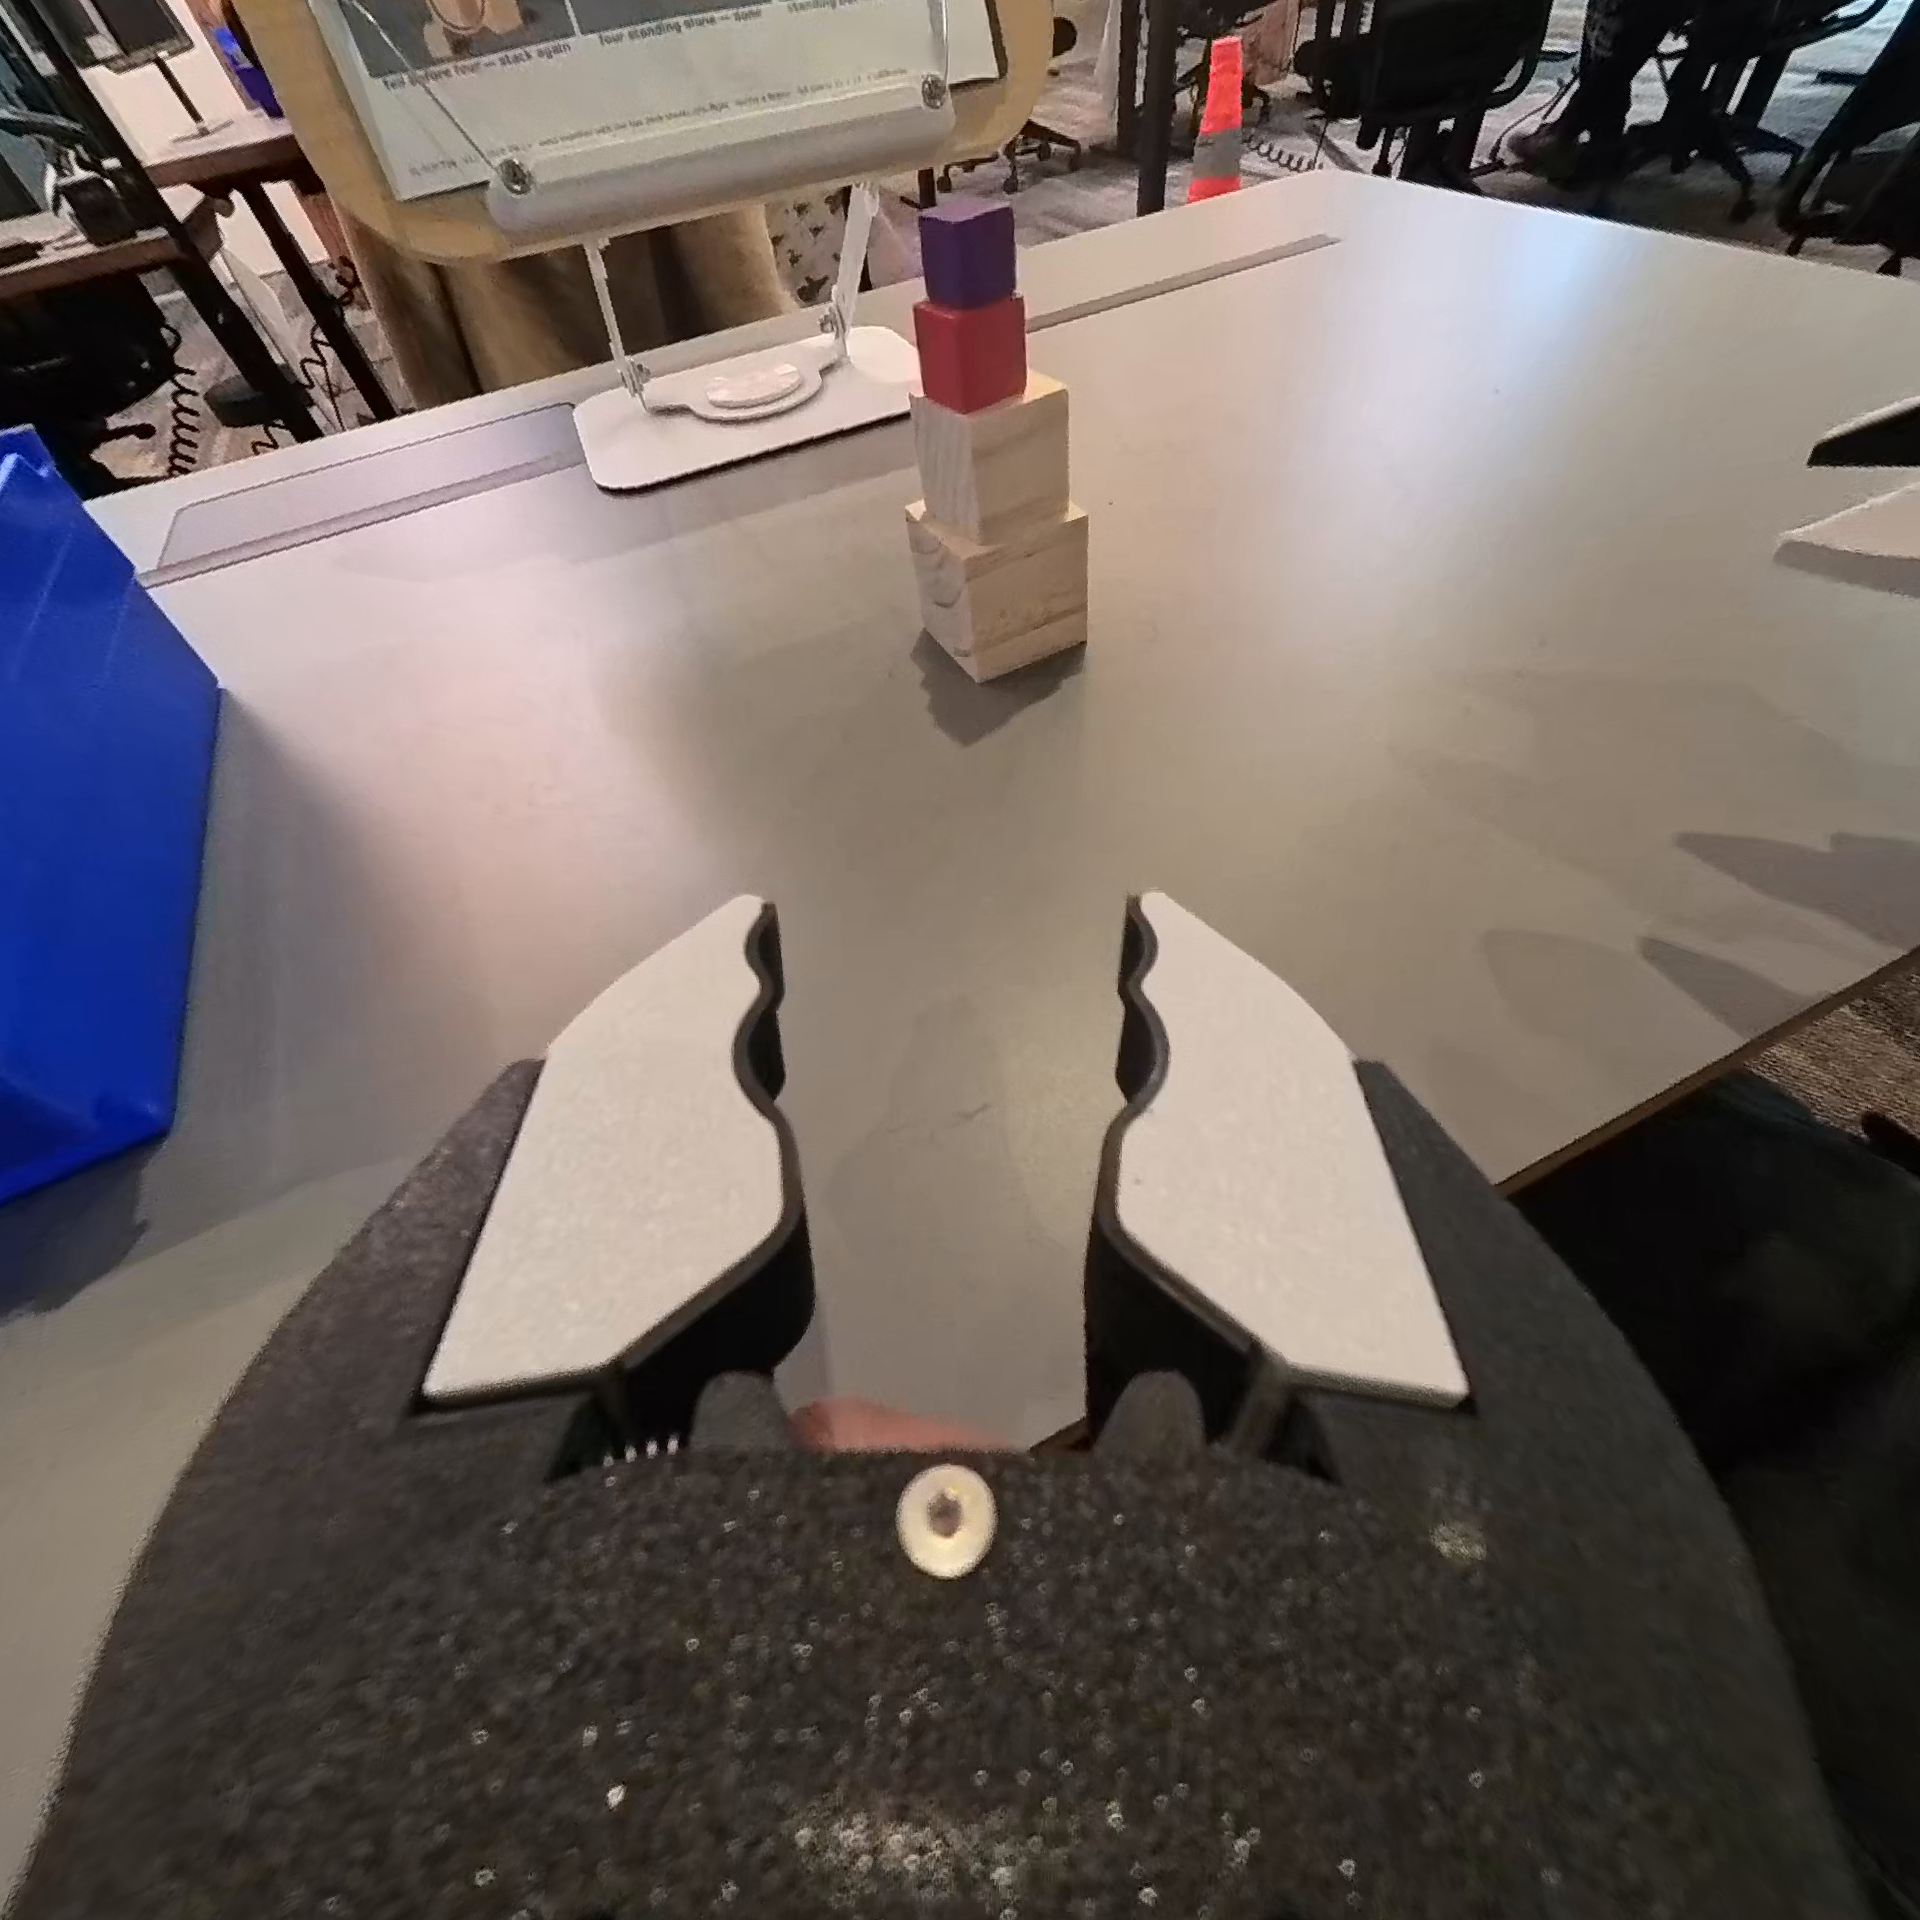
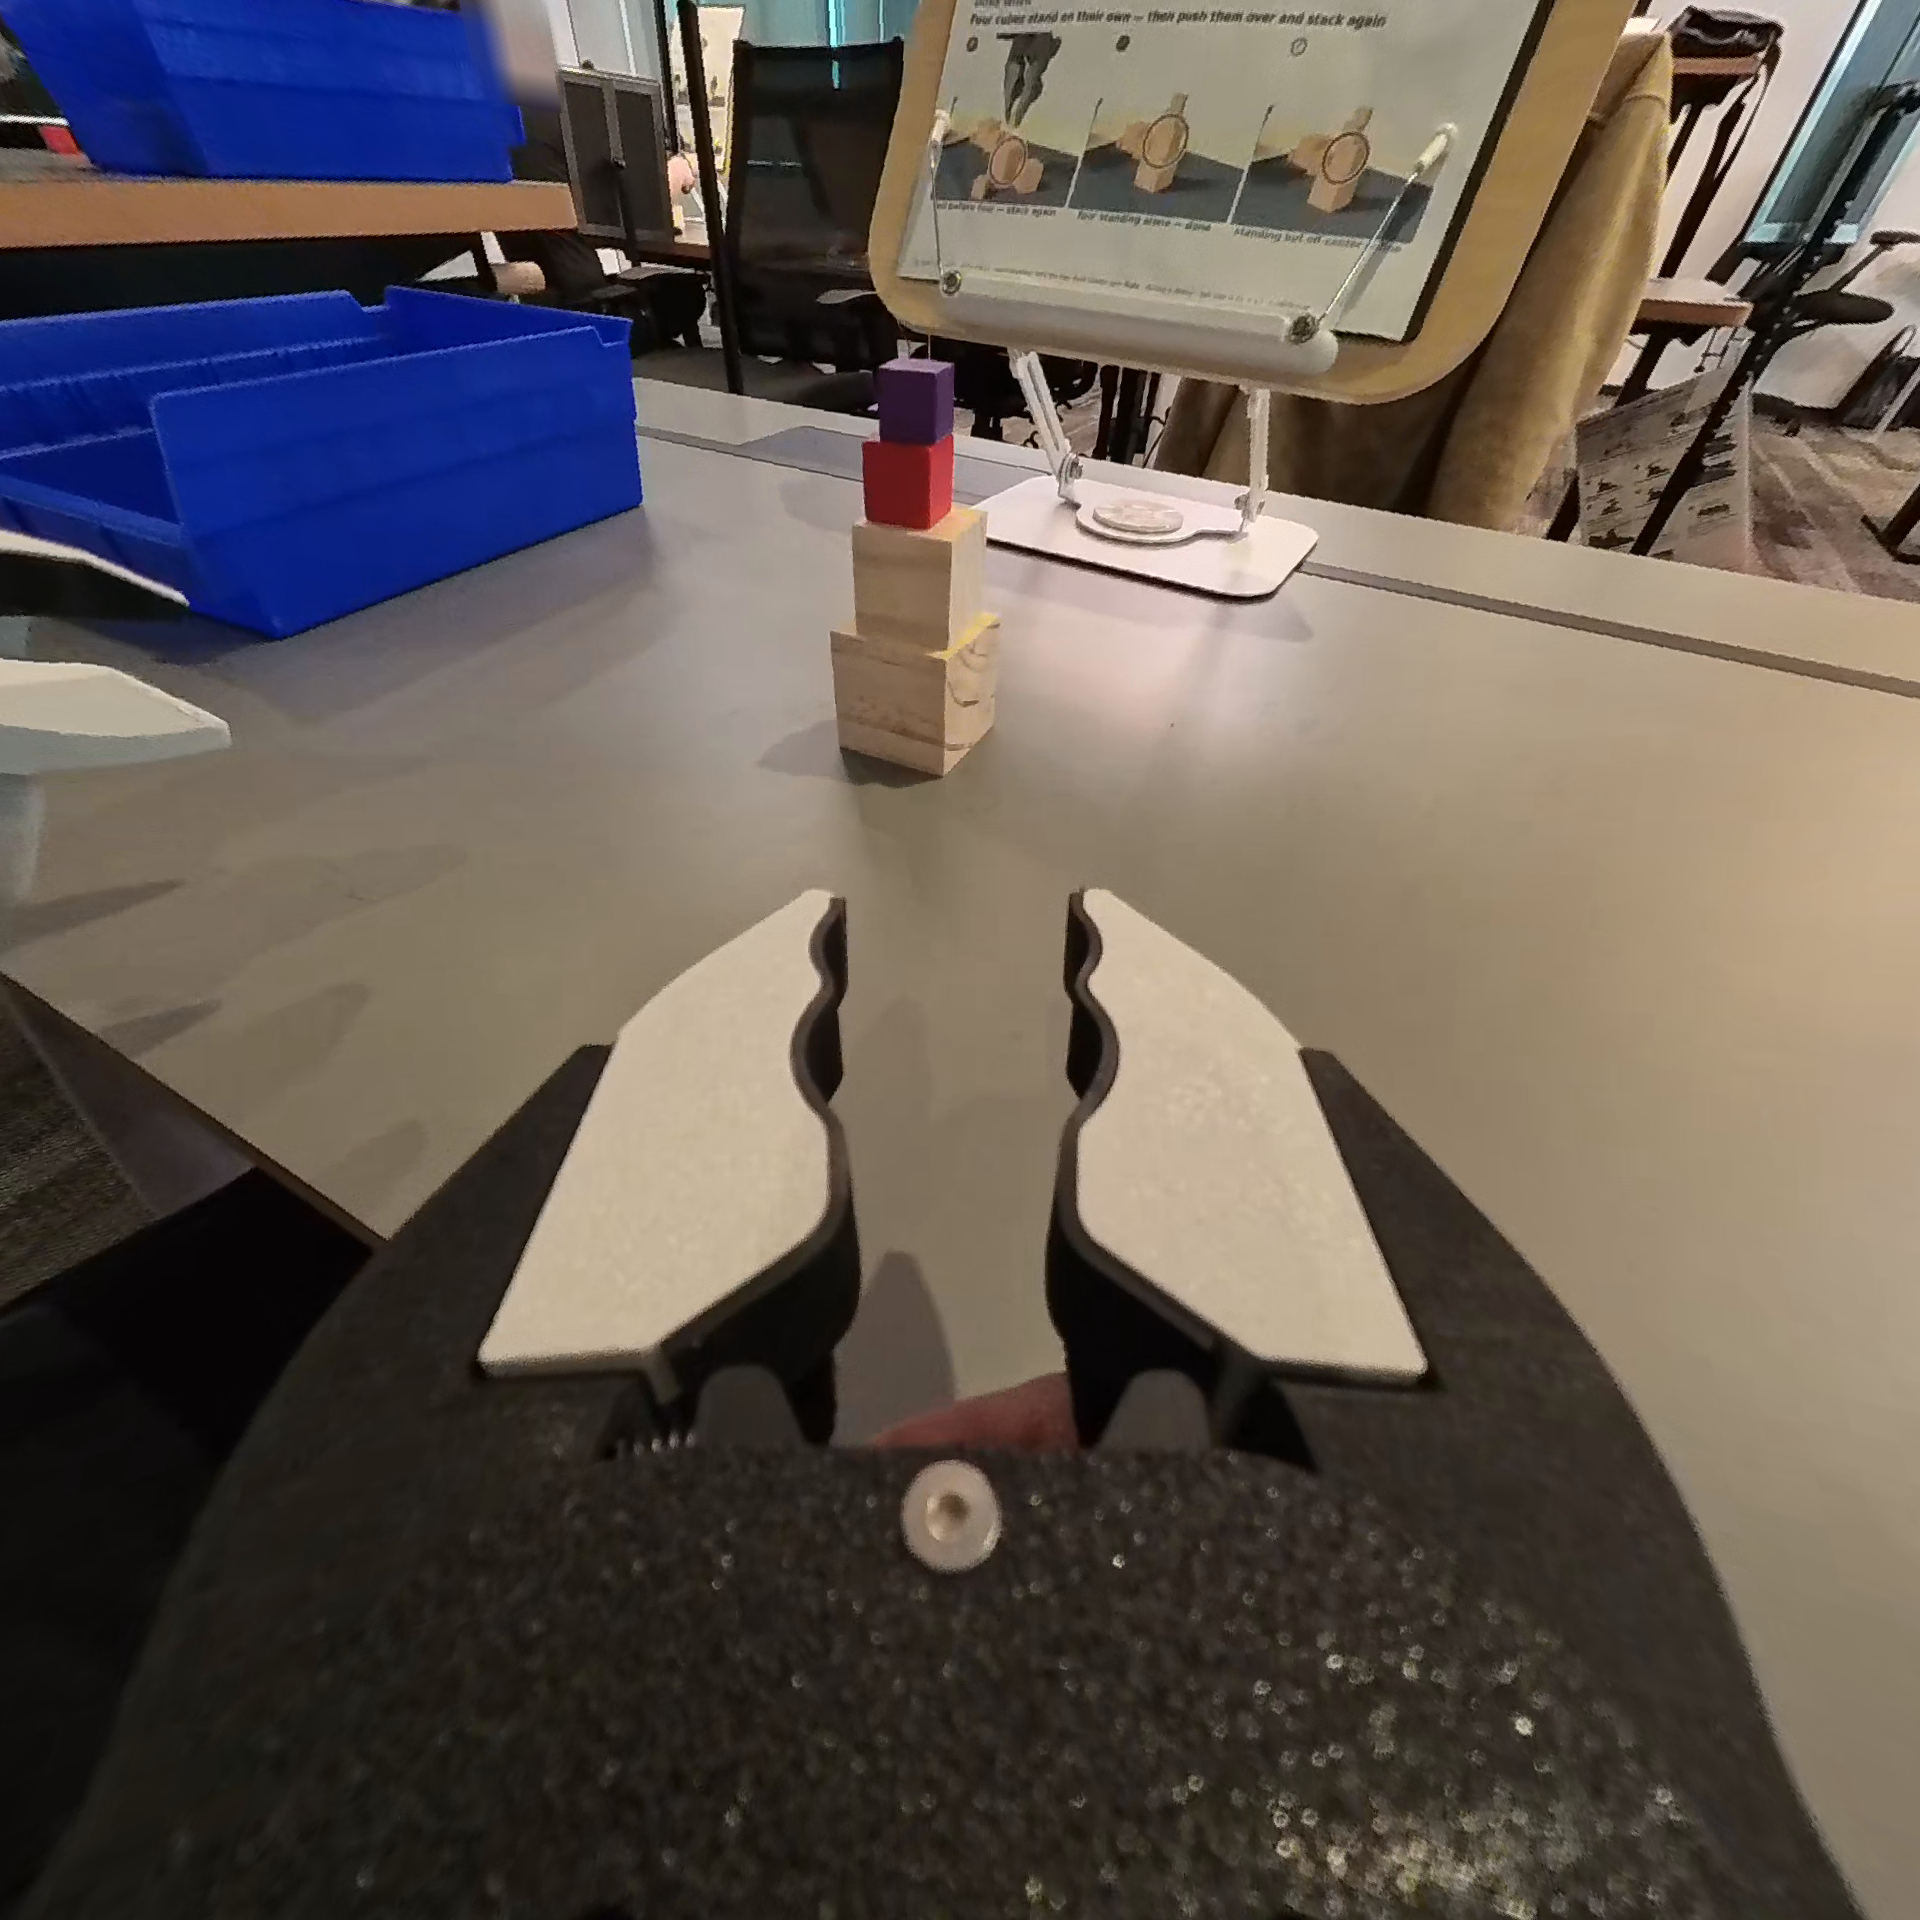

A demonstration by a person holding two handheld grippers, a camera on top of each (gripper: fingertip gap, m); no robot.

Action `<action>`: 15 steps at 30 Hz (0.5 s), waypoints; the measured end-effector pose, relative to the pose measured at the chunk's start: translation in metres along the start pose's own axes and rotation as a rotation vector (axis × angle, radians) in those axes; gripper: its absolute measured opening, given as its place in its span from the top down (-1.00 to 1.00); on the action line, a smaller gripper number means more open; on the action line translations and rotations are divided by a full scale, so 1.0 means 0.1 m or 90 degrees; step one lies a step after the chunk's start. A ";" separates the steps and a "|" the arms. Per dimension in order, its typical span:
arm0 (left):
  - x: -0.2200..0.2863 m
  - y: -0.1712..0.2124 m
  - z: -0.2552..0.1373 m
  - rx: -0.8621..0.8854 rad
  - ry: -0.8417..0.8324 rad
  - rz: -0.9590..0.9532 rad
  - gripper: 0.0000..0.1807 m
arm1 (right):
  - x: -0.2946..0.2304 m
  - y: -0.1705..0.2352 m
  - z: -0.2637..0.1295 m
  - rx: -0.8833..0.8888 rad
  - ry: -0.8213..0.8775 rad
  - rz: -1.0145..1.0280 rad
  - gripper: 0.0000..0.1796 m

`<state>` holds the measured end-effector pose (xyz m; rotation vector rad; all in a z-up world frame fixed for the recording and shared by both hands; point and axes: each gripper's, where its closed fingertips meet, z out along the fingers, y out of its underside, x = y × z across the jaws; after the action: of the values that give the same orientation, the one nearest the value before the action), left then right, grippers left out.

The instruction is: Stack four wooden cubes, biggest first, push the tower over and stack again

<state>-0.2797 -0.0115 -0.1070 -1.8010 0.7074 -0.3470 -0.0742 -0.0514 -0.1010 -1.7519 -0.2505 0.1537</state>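
Tower of four cubes (image 1: 992, 447) upright on the grey table (image 1: 1351, 644), well ahead of both claws and touched by neither. From bottom to top: large plain wood cube (image 1: 1003, 597), smaller plain wood cube (image 1: 992, 457), red cube (image 1: 971, 353), purple cube (image 1: 966, 255). Each upper cube slightly turned or offset on the one below.

Left claw (image 1: 948, 920) low over the near part of the table, aimed forward at the tower, released, bare table showing in the wide gap between its fingers (image 1: 644, 1132). Tower straight ahead, slightly right of the claw's centre line.

Right claw (image 2: 954, 914) in a matching pose, low and near the table edge, also released and holding nothing. Tower ahead and slightly left of its centre line in the right wrist view. Tips of the left claw visible at the left edge of that view, well apart from the tower.

Blue bin (image 2: 312, 457) on the table left of the tower; contents not visible. Second blue bin (image 2: 291, 94) on a shelf above it; contents likewise hidden. Instruction card on a white stand (image 2: 1164, 530) just behind the tower.
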 end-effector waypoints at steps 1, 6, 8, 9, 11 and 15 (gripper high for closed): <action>0.00 0.00 0.00 0.000 0.001 -0.002 0.32 | 0.00 0.01 0.00 -0.002 -0.001 0.001 0.56; 0.04 0.00 0.00 -0.002 0.010 0.005 0.32 | -0.05 0.02 0.01 -0.004 -0.011 0.003 0.66; 0.05 0.01 0.01 -0.005 0.012 0.008 0.32 | -0.10 0.02 0.00 -0.003 -0.022 0.005 0.99; 0.05 0.01 0.01 -0.005 0.012 0.008 0.32 | -0.15 0.02 0.00 -0.002 -0.028 0.011 1.00; 0.05 0.01 0.01 -0.003 0.011 0.008 0.32 | -0.28 0.04 -0.01 -0.008 -0.040 0.038 1.00; 0.04 0.00 0.00 -0.004 0.005 0.005 0.32 | -0.65 0.08 0.09 -0.024 -0.034 0.055 1.00</action>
<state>-0.2769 -0.0140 -0.1078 -1.8037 0.7221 -0.3477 -0.1389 -0.0612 -0.1127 -1.7987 -0.2181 0.2593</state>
